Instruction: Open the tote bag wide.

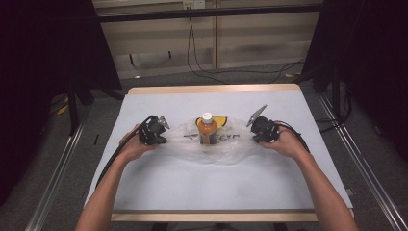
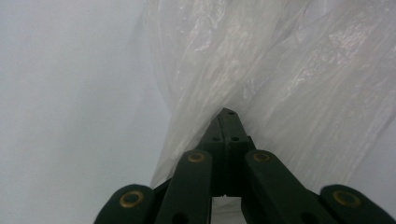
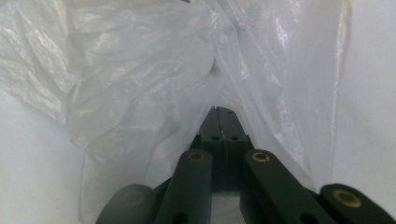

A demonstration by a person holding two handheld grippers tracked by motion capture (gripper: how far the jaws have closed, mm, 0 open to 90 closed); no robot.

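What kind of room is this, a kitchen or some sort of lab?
Probably a lab or recording studio, not a kitchen: a bare white-topped table framed by dark curtains, loose black cables on the grey floor, and metal rails beside the table.

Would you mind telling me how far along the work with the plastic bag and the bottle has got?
Done: the orange bottle stands upright in the middle of the clear plastic bag on the table. In hand: the left gripper and the right gripper are each shut on a side of the bag, film pinched at the jaw tips. Left, probably: lifting or closing the bag around the bottle; it lies spread out flat.
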